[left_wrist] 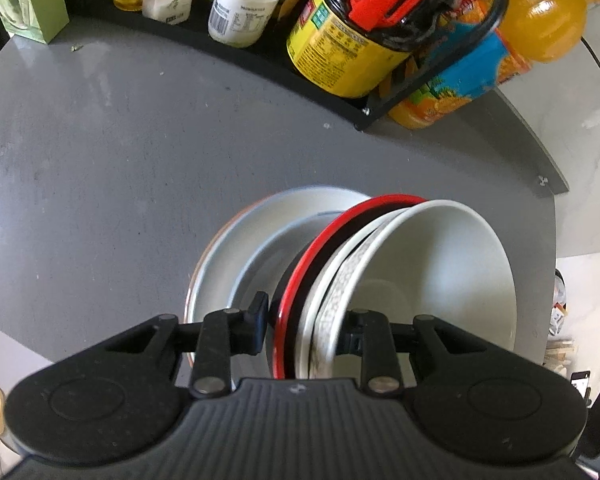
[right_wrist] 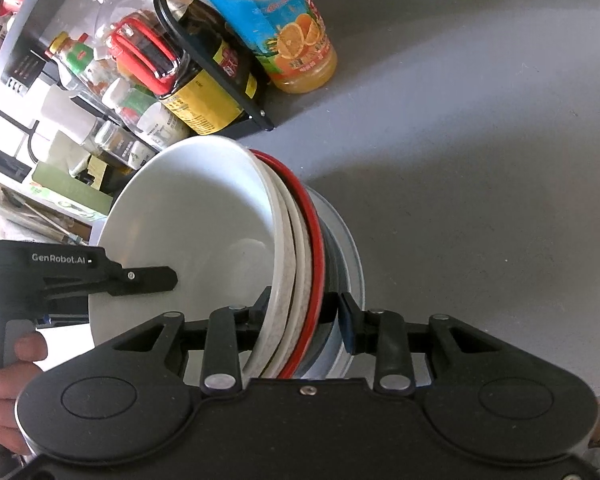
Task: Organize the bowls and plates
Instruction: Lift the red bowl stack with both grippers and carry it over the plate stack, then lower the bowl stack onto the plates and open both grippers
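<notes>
A nest of bowls stands tilted on edge: a plain white bowl [left_wrist: 431, 264] [right_wrist: 188, 216] innermost, a bowl with a speckled band [left_wrist: 339, 280] around it, and a red-rimmed black bowl [left_wrist: 319, 240] [right_wrist: 315, 232] outermost. It leans over a white plate [left_wrist: 236, 240] and a blue-grey plate [left_wrist: 260, 268] [right_wrist: 349, 248] lying on the grey counter. My left gripper [left_wrist: 307, 326] is shut on the bowls' rims, one finger [right_wrist: 152, 276] inside the white bowl. My right gripper [right_wrist: 303, 312] clamps the same rims from another side.
A black rack [left_wrist: 379, 100] at the back holds a yellow-labelled dark bottle [left_wrist: 339, 48] [right_wrist: 204, 92], a white bottle [left_wrist: 240, 4] and jars. An orange juice bottle [left_wrist: 499, 40] [right_wrist: 288, 32] stands beside it. A green box [left_wrist: 28, 0] is far left. A hand [right_wrist: 0, 380] grips the left tool.
</notes>
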A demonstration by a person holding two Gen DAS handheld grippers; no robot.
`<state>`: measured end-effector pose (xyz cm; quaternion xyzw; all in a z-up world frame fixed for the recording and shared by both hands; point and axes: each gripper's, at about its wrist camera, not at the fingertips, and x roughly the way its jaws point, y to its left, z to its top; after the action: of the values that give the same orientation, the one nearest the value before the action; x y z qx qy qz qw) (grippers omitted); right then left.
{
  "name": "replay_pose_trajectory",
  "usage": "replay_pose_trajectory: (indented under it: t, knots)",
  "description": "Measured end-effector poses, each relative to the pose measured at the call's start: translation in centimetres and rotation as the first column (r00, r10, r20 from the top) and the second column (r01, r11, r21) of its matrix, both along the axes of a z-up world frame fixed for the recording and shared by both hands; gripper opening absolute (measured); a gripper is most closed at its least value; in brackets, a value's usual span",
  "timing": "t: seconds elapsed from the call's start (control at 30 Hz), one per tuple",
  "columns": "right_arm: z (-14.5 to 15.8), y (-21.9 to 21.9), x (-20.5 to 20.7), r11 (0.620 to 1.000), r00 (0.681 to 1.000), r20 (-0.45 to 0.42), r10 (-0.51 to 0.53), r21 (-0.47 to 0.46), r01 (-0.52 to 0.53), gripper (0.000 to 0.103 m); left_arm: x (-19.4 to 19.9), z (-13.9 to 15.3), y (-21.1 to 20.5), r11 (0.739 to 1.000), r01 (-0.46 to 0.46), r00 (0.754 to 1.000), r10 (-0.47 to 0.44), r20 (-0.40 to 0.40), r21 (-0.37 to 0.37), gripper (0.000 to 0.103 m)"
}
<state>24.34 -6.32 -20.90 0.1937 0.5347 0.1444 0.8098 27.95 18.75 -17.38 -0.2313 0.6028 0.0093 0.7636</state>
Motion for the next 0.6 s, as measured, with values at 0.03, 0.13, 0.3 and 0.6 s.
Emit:
replay_pose_trajectory:
  t: [0.03, 0.13, 0.3, 0.6]
  knots:
    - [0.0, 0.1, 0.1, 1.000, 1.000, 0.000, 0.000, -0.001, 0.000, 0.032, 0.1, 0.0, 0.2, 1.000, -0.002, 1.000, 0.002, 0.001, -0.001, 0.027]
    - [0.1, 0.5, 0.5, 1.000, 1.000, -0.002, 0.002, -0.004, -0.002, 0.032, 0.3, 0.0, 0.7, 1.000, -0.005, 1.000, 0.005, 0.000, -0.008, 0.028]
    - [0.0, 0.7, 0.9, 1.000, 1.000, -0.005, 0.000, 0.005, 0.000, 0.036, 0.7, -0.3, 1.4, 0.999, -0.030, 0.999, 0.029, -0.017, -0.044, 0.030]
    - [2.0, 0.4, -0.1, 0.996, 0.996, 0.045, -0.073, -0.051, 0.075, 0.055, 0.1, 1.2, 1.4, 1.000, 0.020, 0.998, -0.019, 0.058, -0.004, 0.066]
